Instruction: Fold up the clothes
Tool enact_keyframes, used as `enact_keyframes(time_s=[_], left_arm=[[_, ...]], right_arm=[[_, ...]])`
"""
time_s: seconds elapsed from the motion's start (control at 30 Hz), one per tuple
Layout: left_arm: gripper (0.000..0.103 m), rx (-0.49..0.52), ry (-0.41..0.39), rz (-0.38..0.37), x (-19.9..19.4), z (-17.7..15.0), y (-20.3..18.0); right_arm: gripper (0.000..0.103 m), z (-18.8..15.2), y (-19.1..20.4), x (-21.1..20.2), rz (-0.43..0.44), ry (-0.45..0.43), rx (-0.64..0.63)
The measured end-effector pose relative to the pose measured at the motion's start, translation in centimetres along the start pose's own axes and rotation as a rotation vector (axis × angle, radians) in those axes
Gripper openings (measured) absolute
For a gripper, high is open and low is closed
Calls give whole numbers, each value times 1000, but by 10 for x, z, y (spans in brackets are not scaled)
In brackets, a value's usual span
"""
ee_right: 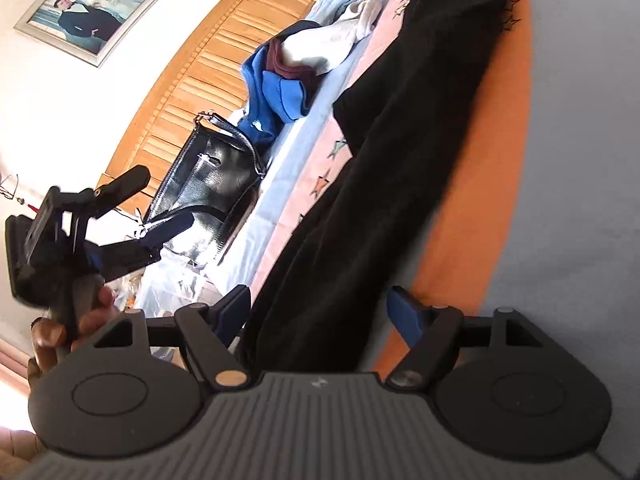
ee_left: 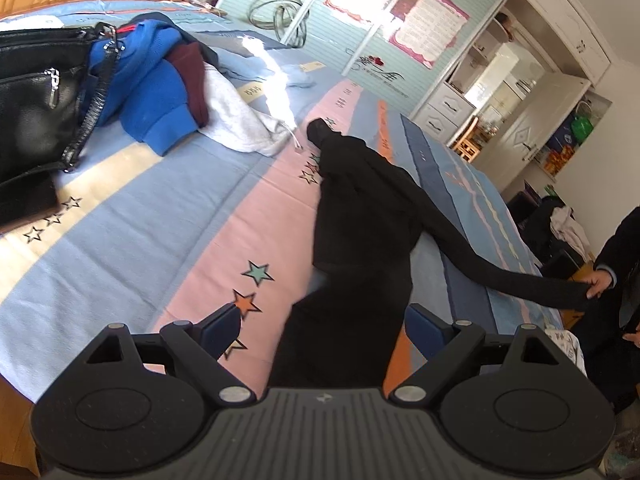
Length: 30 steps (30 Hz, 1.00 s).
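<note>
A black garment lies lengthwise on the striped bed sheet. One long leg of it trails right, where a bare hand in a dark sleeve pinches its end. My left gripper is open just above the near end of the garment, whose cloth runs between the spread fingers. In the right wrist view the same black garment fills the middle. My right gripper is open, one finger on each side of the cloth. The left gripper, held in a hand, hovers open at the left there.
A pile of clothes, blue, maroon and grey, lies at the head of the bed beside a black handbag. Behind them is the wooden headboard. White cabinets and a door stand past the bed's far side.
</note>
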<state>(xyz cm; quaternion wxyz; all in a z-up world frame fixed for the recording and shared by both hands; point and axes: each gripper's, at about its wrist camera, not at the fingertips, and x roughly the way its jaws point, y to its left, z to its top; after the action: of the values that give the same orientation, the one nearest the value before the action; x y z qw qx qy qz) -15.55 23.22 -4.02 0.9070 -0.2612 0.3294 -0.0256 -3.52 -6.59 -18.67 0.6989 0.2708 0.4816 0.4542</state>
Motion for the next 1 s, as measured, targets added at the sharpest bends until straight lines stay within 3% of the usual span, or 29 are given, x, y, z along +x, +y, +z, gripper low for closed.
enact_keyframes(time_s=[0.03,0.1,0.17,0.33,0.43,0.6,0.73,0.83,0.87,0.9,0.97,1.0], left_arm=[[90,1,4,-5,1,-1,-2],[90,7,11,-8,2,-2,-6],[90,13,16,-15,3,-2,-11],[90,26,22,-11,4,-1,-19],[91,33,30,-10,4,-2,-24],[91,63,64,-34,15,-8,-40],[91,92,105,-52,33,-20,-56],[91,128,124,-64,40,-27,-66],[91,149,123,-63,41,-29,-70],[91,169,121,-61,43,-31,-73],[92,198,129,-66,48,-35,-78],[92,206,137,-73,52,-36,-79]], right_arm=[[57,-1,-3,3,-1,1,9],[21,-4,-11,11,-6,3,35],[4,-7,-26,13,11,0,91],[5,-18,-48,-9,156,-35,209],[5,-21,-56,-43,230,-73,268],[4,-16,-50,-139,238,-132,165],[10,-15,-52,-177,-41,-90,76],[14,-22,-63,-180,-105,-83,126],[28,-25,-62,-178,-87,-93,132],[49,-27,-60,-175,-70,-102,137],[68,-30,-57,-165,-42,-124,155],[67,-31,-56,-160,-26,-138,163]])
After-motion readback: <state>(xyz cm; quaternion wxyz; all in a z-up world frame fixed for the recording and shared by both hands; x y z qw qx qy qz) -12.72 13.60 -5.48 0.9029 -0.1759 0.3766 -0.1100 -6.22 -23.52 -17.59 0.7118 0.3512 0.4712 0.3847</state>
